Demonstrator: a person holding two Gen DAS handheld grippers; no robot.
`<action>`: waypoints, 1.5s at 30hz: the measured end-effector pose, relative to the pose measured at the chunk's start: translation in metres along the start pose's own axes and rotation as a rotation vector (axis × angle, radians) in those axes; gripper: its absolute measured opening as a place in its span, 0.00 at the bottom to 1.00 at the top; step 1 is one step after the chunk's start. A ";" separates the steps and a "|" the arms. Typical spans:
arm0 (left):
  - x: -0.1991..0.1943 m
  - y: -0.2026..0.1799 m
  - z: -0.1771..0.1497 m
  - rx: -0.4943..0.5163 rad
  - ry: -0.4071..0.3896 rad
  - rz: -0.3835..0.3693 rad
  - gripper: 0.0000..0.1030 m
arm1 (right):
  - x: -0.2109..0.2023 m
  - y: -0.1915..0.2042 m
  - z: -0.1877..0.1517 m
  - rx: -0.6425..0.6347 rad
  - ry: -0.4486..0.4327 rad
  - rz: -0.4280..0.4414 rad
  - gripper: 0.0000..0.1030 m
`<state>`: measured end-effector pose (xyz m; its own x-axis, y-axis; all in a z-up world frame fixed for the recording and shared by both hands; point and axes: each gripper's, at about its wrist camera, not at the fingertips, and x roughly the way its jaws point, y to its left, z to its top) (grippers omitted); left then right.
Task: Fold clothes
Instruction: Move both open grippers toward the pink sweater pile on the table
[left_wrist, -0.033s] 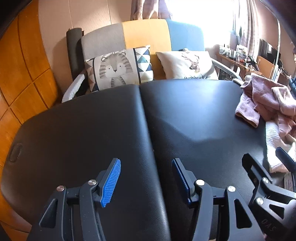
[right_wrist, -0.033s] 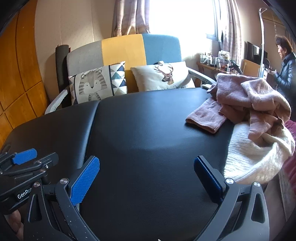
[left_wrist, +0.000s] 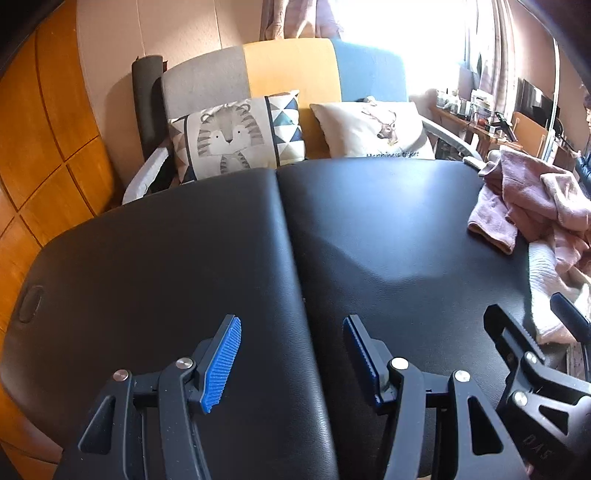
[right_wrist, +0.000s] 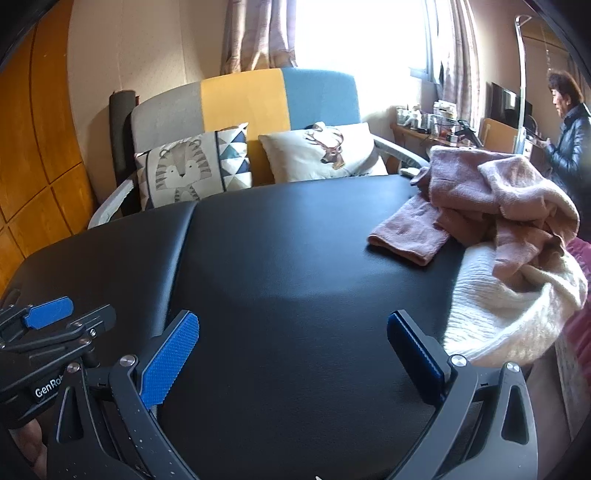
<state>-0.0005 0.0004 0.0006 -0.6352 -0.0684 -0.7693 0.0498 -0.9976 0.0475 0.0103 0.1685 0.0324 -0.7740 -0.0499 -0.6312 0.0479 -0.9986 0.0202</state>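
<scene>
Left gripper (left_wrist: 291, 360): jaws spread, nothing held | right gripper (right_wrist: 293, 356): jaws spread wide, nothing held | both over bare black table (right_wrist: 295, 266) | pink garment (right_wrist: 491, 206) and white knit (right_wrist: 517, 306) heaped unfolded at right edge | judged step: reach, pinch one garment, draw it flat.

Readable lettering: two partial marks on the tools and one faint line on a cushion.

In the right wrist view the black body of the left tool (right_wrist: 55, 325) carries white letters "GenRo", cut off at the edge. In the left wrist view the white deer cushion (left_wrist: 373, 129) shows a dark printed line along its lower edge, seemingly "Happiness ticket", though blurred. The right tool (left_wrist: 535, 321) bears embossed characters, upside down and unclear.
</scene>
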 end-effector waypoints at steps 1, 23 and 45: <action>0.000 0.000 0.001 0.006 -0.011 0.008 0.58 | 0.000 -0.003 0.000 0.007 -0.001 -0.006 1.00; -0.023 -0.061 0.037 0.074 -0.105 -0.174 0.58 | 0.004 -0.082 0.012 0.192 -0.013 -0.172 1.00; -0.022 -0.113 0.051 0.158 -0.112 -0.236 0.58 | 0.015 -0.143 0.018 0.301 0.025 -0.258 1.00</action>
<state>-0.0312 0.1144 0.0446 -0.6963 0.1739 -0.6963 -0.2245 -0.9743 -0.0188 -0.0190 0.3099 0.0339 -0.7205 0.2000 -0.6640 -0.3365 -0.9381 0.0825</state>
